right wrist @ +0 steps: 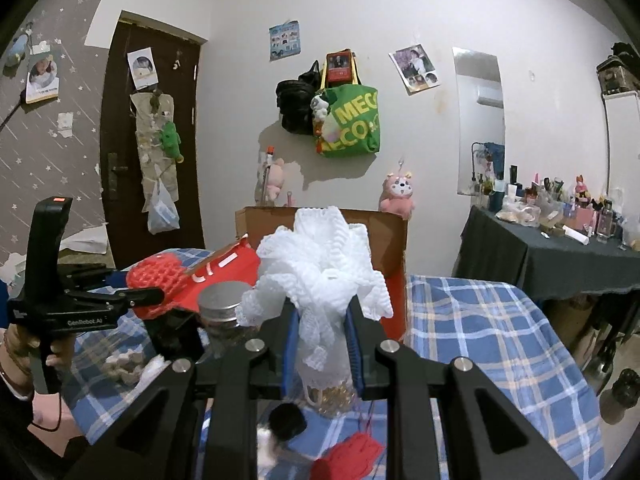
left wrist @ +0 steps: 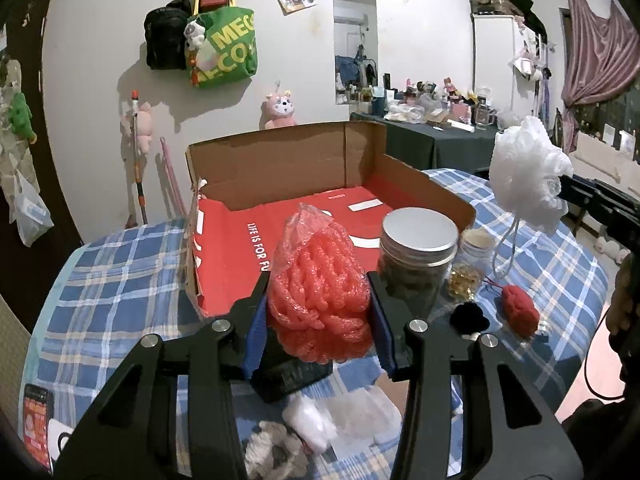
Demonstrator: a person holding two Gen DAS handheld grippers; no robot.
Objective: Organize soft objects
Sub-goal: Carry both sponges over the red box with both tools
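My left gripper (left wrist: 318, 304) is shut on a pink foam net bundle (left wrist: 316, 280) and holds it above the table in front of the open cardboard box (left wrist: 280, 168) with a red floor. My right gripper (right wrist: 322, 328) is shut on a white mesh bath pouf (right wrist: 320, 256), lifted near the box's right side; the pouf also shows in the left wrist view (left wrist: 528, 176). A red yarn ball (left wrist: 520, 310), a black pompom (left wrist: 468, 316), white fluffy pieces (left wrist: 312, 420) and a grey fuzzy lump (left wrist: 272, 448) lie on the blue plaid tablecloth (left wrist: 120, 264).
A silver-lidded glass jar (left wrist: 418, 256) and a small jar with gold bits (left wrist: 474, 260) stand by the box's right corner. A black object (left wrist: 292, 376) lies under the left gripper. A dark table with cosmetics (right wrist: 560, 248) stands at the right.
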